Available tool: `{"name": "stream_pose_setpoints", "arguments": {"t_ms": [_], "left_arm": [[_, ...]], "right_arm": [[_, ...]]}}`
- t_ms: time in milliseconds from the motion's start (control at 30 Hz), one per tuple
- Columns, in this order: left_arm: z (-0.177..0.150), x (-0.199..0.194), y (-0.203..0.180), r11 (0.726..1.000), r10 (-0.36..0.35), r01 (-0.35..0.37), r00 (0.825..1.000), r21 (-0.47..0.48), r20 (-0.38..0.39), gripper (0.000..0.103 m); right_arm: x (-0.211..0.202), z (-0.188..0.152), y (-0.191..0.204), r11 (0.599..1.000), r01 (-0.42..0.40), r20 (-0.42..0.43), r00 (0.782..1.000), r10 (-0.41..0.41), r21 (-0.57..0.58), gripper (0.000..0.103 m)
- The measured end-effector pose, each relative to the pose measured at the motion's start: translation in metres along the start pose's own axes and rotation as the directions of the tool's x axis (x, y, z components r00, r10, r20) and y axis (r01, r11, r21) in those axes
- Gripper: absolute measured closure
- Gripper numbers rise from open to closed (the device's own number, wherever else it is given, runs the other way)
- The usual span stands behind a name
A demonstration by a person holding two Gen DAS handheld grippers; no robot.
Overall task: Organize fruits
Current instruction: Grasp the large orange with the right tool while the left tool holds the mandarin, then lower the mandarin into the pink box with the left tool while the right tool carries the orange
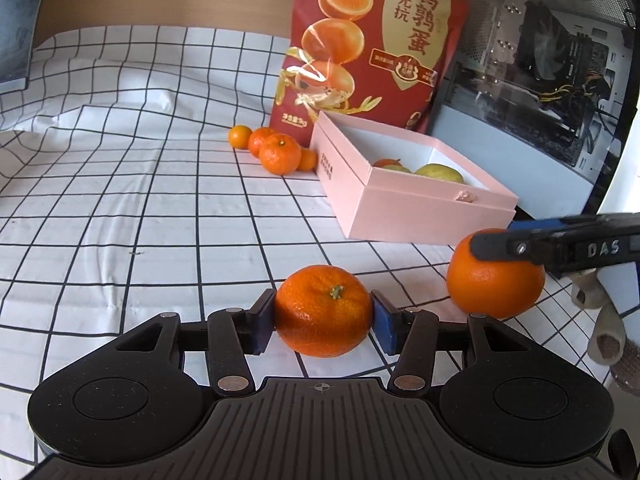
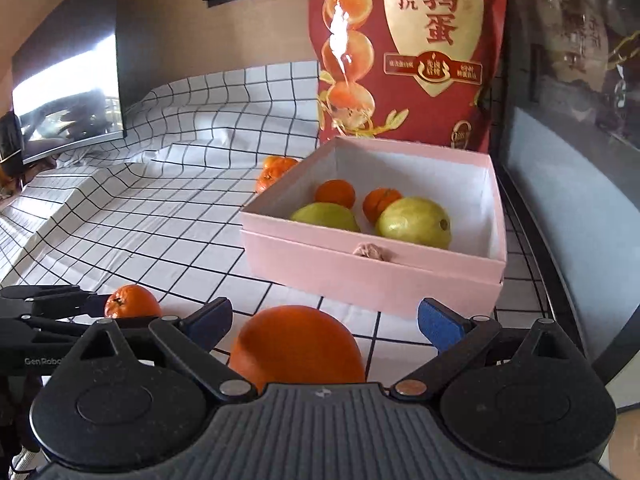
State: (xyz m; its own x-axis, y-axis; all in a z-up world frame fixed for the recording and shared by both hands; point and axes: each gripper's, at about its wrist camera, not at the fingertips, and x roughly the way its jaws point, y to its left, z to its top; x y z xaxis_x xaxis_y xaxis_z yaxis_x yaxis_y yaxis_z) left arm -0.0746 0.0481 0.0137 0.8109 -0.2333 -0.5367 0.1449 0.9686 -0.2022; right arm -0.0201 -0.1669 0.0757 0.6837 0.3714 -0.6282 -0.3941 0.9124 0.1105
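Observation:
My left gripper [image 1: 323, 312] is shut on a tangerine [image 1: 323, 311], its blue pads pressing both sides; it also shows in the right wrist view [image 2: 132, 301]. My right gripper [image 2: 324, 320] is open around a large orange [image 2: 298, 346], its pads apart from the fruit. In the left wrist view this orange [image 1: 496, 280] rests on the cloth under the right gripper's finger. The pink box [image 1: 400, 208] [image 2: 372, 276] is open and holds two green-yellow guavas [image 2: 414, 222] and two tangerines [image 2: 335, 193].
Several tangerines [image 1: 280, 152] lie beside a red standing bag [image 1: 372, 44] behind the box. A checked cloth [image 1: 140, 200] covers the table. A computer case [image 1: 540, 72] stands at the right. A monitor [image 2: 68, 104] is at the far left.

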Motion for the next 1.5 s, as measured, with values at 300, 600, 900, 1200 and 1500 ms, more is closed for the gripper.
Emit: {"name": "stream_pose_setpoints", "arguments": {"t_ms": [300, 600, 900, 1200, 1500], "left_arm": [[0.0, 0.001, 0.001, 1.0, 0.003, -0.004, 1.0, -0.012, -0.003, 0.048], [0.0, 0.001, 0.002, 1.0, 0.002, -0.002, 1.0, -0.029, -0.005, 0.048], [0.0, 0.002, 0.002, 1.0, 0.007, -0.007, 1.0, -0.029, -0.007, 0.048], [-0.001, 0.003, 0.002, 0.999, 0.009, -0.009, 1.0, -0.031, -0.006, 0.048], [-0.001, 0.003, 0.003, 0.999, -0.003, 0.003, 1.0, -0.035, -0.005, 0.048]], "right_arm": [[-0.006, -0.018, 0.033, 0.991, -0.029, -0.018, 0.999, 0.027, -0.132, 0.019], [-0.031, -0.023, 0.044, 0.978, -0.094, 0.013, 0.995, 0.098, -0.186, 0.019], [0.005, -0.031, 0.035, 0.988, -0.012, -0.071, 0.998, 0.001, -0.151, 0.019], [0.01, -0.034, 0.036, 0.987, -0.011, -0.087, 0.996, -0.003, -0.159, 0.019], [0.005, -0.033, 0.036, 0.987, -0.048, -0.11, 0.993, 0.032, -0.151, 0.033]]}}
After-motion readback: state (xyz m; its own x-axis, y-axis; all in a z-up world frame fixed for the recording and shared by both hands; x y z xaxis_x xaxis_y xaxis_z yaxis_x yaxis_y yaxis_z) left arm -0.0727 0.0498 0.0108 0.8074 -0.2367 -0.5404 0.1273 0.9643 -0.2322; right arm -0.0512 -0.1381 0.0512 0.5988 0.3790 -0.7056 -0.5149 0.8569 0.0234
